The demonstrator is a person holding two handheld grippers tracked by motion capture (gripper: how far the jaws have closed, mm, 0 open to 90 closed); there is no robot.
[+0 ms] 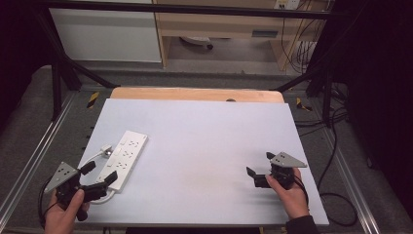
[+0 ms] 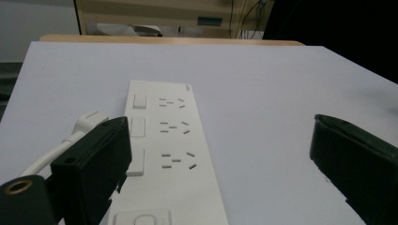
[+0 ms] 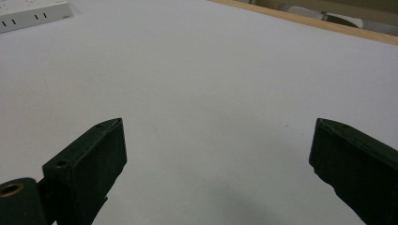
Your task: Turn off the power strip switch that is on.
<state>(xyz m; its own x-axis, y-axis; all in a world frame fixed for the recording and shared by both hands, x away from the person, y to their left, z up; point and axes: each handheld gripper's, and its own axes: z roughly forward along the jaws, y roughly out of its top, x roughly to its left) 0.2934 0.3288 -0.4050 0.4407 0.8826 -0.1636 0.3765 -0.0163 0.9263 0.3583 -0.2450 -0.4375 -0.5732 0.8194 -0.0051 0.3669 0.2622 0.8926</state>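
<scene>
A white power strip (image 1: 123, 157) lies on the white table sheet at the front left, with its white plug (image 1: 105, 151) and cable curled beside it. My left gripper (image 1: 100, 173) hovers at the strip's near end, jaws spread wide with nothing between them. From the left gripper view the power strip (image 2: 171, 154) runs away between the jaws, three switches and three socket groups showing, and the plug (image 2: 89, 121) peeks over the left jaw. My right gripper (image 1: 260, 168) is held at the front right, open over bare sheet; the right gripper (image 3: 218, 154) holds nothing.
The white sheet (image 1: 204, 141) covers a wooden tabletop (image 1: 195, 94) whose far edge shows. A black frame and cables (image 1: 336, 170) run along the right side. A corner of the power strip (image 3: 33, 14) sits far off in the right gripper view.
</scene>
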